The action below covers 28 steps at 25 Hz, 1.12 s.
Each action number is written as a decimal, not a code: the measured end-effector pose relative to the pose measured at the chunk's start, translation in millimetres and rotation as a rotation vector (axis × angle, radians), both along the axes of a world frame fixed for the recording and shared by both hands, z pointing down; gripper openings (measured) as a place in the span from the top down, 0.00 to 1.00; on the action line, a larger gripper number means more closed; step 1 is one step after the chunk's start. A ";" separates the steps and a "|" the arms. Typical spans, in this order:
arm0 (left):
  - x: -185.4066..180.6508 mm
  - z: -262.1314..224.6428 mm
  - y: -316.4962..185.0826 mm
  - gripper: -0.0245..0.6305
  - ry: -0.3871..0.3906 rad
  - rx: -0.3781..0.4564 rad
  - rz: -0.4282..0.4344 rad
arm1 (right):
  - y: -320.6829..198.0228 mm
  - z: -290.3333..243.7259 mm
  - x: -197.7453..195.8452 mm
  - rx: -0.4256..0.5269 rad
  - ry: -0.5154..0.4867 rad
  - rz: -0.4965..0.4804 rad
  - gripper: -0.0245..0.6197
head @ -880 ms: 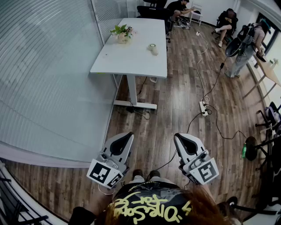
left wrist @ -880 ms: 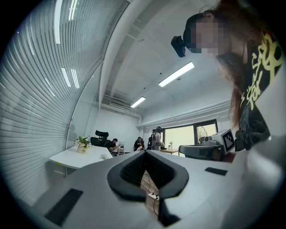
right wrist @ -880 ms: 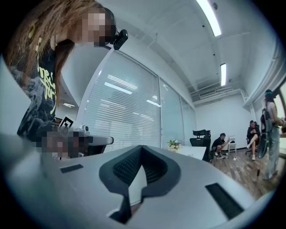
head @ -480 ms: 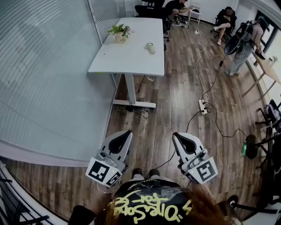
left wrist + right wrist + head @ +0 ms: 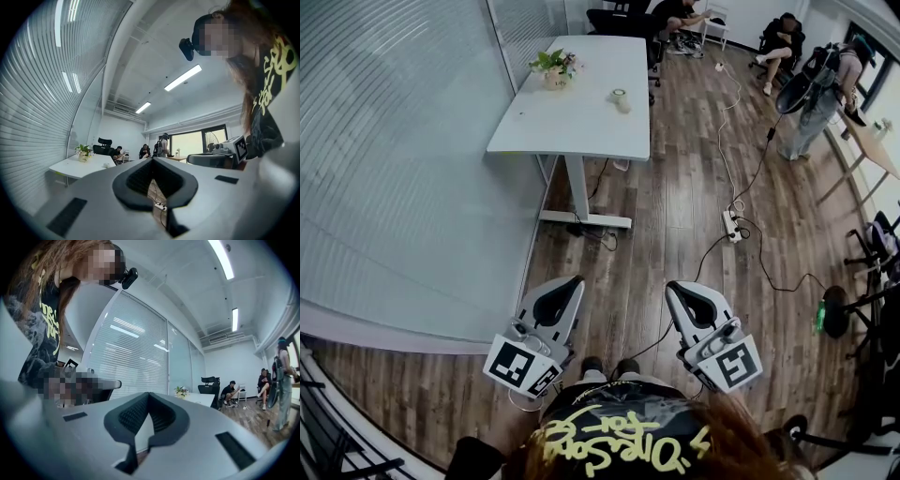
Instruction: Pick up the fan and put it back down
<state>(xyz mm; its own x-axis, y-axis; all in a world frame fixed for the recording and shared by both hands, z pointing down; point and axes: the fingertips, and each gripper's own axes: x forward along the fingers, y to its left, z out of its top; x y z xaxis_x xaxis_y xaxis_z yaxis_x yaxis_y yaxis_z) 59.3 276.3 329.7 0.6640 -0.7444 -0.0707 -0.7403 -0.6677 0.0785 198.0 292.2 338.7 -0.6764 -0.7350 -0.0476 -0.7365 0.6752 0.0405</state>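
Approach step: the left tongs (image 5: 570, 284) and right tongs (image 5: 675, 288) are both clenched on nothing, above the floor (image 5: 675, 206). The fan, seemingly the small white thing (image 5: 622, 100) on the desk (image 5: 581, 131), sits well off at twelve o'clock. Next comes walking up and unclenching. At its ten o'clock a pot (image 5: 554, 82) holds a leafy plant (image 5: 551, 63).

The head camera looks steeply down past the left gripper (image 5: 572, 282) and right gripper (image 5: 674, 286) onto the wooden floor (image 5: 675, 216). Each gripper camera sits close behind its own jaws and faces level across the room. All three views catch the white table (image 5: 581, 103) and its plant (image 5: 551, 66).
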 end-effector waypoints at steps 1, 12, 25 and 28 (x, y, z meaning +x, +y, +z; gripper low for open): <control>-1.4 0.3 -0.3 0.97 0.002 0.000 0.000 | -0.4 0.9 -1.6 -0.003 -0.001 0.002 0.96; -7.4 3.5 -2.8 0.91 0.013 0.006 0.004 | -5.6 5.1 -7.7 -0.035 -0.022 0.036 0.96; -16.5 0.8 -10.1 0.36 0.023 0.005 -0.059 | -22.0 -11.2 -1.3 0.005 -0.064 0.118 0.53; -18.0 0.1 -10.3 0.34 0.024 0.006 -0.068 | -21.7 -7.6 0.1 0.001 -0.062 0.123 0.52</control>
<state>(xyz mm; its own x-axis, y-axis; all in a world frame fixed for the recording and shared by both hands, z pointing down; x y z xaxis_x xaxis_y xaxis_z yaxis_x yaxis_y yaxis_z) 41.3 266.1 329.9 0.6103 -0.7870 -0.0903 -0.7816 -0.6168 0.0931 198.1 270.5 331.1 -0.5767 -0.8123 -0.0875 -0.8151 0.5793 -0.0067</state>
